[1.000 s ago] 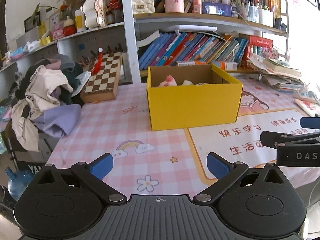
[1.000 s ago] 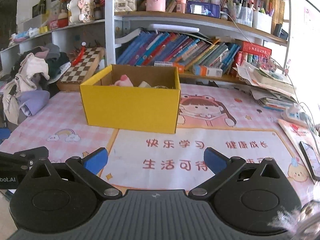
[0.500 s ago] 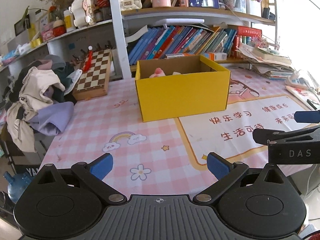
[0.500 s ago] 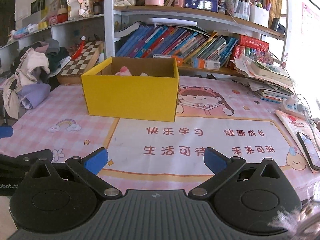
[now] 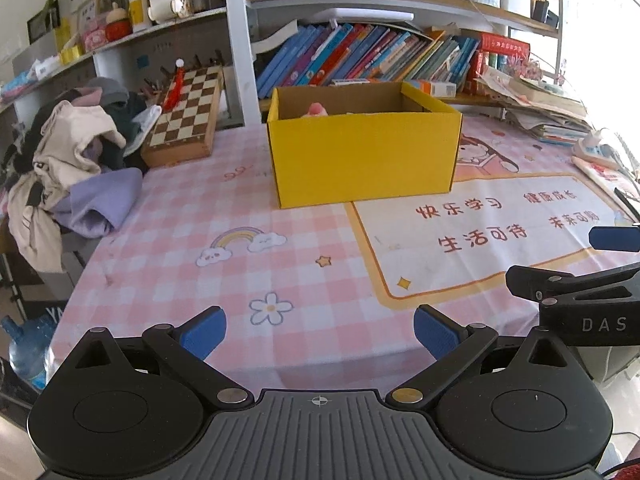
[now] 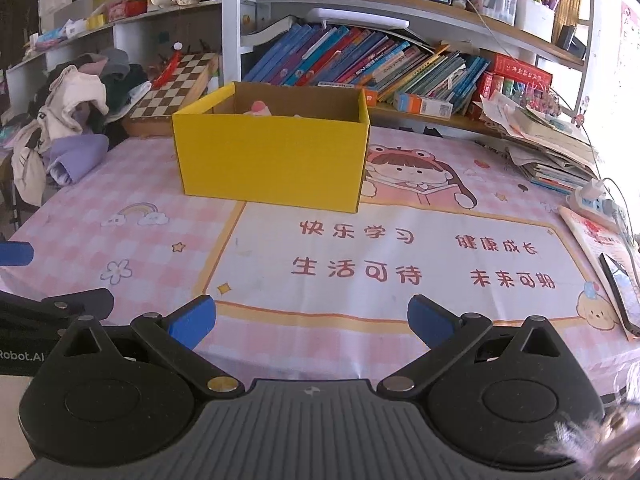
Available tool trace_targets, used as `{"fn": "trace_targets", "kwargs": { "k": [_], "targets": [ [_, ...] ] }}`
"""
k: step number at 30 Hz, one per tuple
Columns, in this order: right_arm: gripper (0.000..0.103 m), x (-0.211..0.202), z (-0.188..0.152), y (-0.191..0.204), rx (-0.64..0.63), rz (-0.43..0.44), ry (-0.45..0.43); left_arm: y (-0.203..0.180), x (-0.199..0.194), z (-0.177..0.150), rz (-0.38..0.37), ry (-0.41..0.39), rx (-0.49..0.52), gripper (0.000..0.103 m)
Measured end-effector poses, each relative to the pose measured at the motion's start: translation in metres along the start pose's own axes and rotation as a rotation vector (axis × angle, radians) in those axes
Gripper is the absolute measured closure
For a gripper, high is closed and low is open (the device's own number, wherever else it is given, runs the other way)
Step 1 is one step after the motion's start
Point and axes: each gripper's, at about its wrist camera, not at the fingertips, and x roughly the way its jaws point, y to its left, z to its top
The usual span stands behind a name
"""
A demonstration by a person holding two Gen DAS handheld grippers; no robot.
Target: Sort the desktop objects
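A yellow cardboard box (image 5: 362, 160) (image 6: 272, 160) stands open in the middle of the pink checked table. A pink soft item (image 5: 316, 110) (image 6: 258, 107) pokes above its rim; the rest of its contents are hidden. My left gripper (image 5: 320, 334) hangs open over the table's near edge, well short of the box, nothing between its blue pads. My right gripper (image 6: 312, 324) is open too, empty, above the printed mat (image 6: 400, 256) in front of the box. Each gripper shows at the edge of the other's view.
A chessboard (image 5: 188, 120) leans at the back left beside a heap of clothes (image 5: 72, 168). Shelves of books (image 6: 380, 60) run behind the box. Stacked papers (image 6: 552, 140), a power strip (image 6: 596, 200) and a phone (image 6: 622, 292) lie along the right side.
Both grippers have drawn back from the box toward the near table edge, so the box looks smaller and farther. Both stay open and empty.
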Motion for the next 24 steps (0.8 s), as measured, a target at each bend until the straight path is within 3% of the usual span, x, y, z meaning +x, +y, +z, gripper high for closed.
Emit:
{"fn": "trace_targets", "kwargs": {
  "k": [24],
  "targets": [
    [0.0, 0.005, -0.0076, 0.0002, -0.004, -0.01, 0.07, -0.0033, 0.0064, -0.0049, -0.023, 0.041, -0.003, 0.002]
  ]
}}
